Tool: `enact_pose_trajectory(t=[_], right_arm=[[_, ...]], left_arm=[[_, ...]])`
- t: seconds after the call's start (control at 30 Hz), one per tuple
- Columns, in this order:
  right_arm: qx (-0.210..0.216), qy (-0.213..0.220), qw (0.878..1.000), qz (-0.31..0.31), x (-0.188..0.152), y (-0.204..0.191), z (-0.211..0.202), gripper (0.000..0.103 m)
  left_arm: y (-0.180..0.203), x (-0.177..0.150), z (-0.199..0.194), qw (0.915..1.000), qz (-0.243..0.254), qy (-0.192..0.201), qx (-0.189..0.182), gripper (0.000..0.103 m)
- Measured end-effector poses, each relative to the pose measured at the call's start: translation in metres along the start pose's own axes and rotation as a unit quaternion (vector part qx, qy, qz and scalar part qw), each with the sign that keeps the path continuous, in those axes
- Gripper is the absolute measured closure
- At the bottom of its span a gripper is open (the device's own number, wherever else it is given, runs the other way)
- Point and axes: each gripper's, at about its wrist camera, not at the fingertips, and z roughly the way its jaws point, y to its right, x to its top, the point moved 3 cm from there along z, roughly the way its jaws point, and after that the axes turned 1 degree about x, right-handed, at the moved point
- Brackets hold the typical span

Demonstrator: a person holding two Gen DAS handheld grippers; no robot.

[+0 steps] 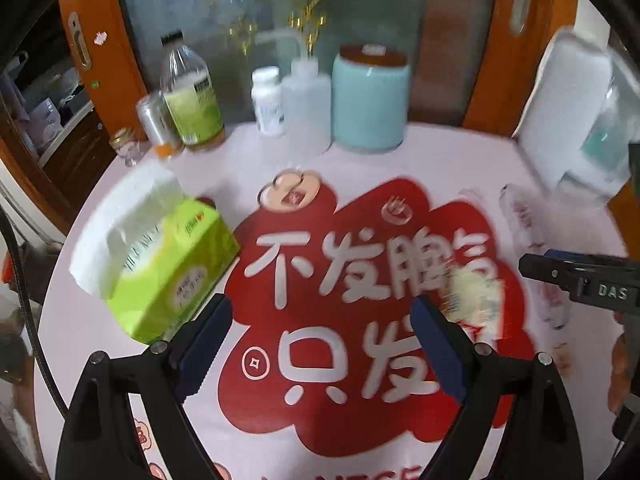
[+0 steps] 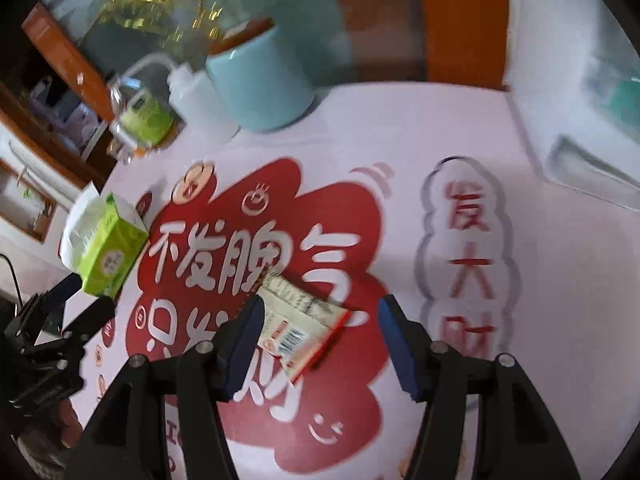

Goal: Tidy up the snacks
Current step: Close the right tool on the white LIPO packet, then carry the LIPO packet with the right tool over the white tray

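Note:
A flat cream snack packet (image 2: 300, 320) with a red edge and a barcode lies on the red print of the round table (image 2: 560, 280). My right gripper (image 2: 320, 320) is open just above it, the left finger at the packet's left edge. In the left wrist view the packet (image 1: 476, 296) is a blur beside the right fingertip of my left gripper (image 1: 322, 320), which is open and empty over the table. The right gripper (image 1: 580, 276) shows at that view's right edge, and the left gripper (image 2: 76, 300) at the right wrist view's left edge.
A green and white tissue pack (image 1: 160, 256) lies at the table's left. At the back stand a light blue canister (image 1: 370, 100), a squeeze bottle (image 1: 306, 108), a white pill bottle (image 1: 268, 100), a green-labelled bottle (image 1: 192, 100), a can (image 1: 158, 124) and a small jar (image 1: 128, 146). A white plastic package (image 1: 576, 112) sits back right.

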Motion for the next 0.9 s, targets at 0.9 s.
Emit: enact_pose_trajectory(t=[0.9], right_arm=[[-0.054,-0.049,0.986,-0.147,-0.055,-0.049,0.037,0.048]], left_arm=[[0.027,-0.044,0.029,0.9904,0.085,-0.103,0.036,0.013]])
